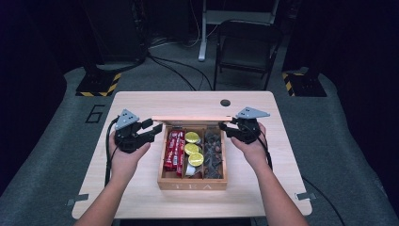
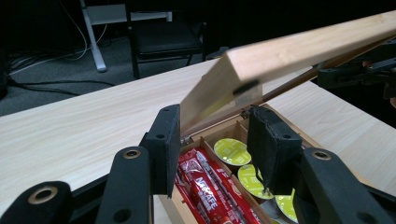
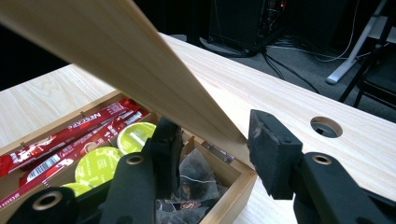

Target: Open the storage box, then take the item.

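Slipping of the lid (image 1: 192,119) is judged the main risk: it is raised at an angle over the box (image 1: 192,184), and each end lies between spread jaws rather than under firm pressure. In the left gripper view, the lid's corner sits between the pads of the left gripper (image 2: 212,154), with a gap visible at the right pad, so no firm pinch can be confirmed. The same is seen at the right gripper (image 3: 212,149), where the lid's edge passes between parted pads; contact cannot be told. If one end were released early, the lid could drop shut on its hinges or twist. A snagged pad could also tug the box across the table (image 1: 141,101).

At the centre of the high view, the box is seen as pale wood with "TEA" on its front wall. Three compartments are shown: red sachets (image 1: 174,149) at left, yellow-green capsules (image 1: 193,148) in the middle, dark tea bags (image 1: 212,150) at right. The lid is plain light wood, hinged at the far edge.
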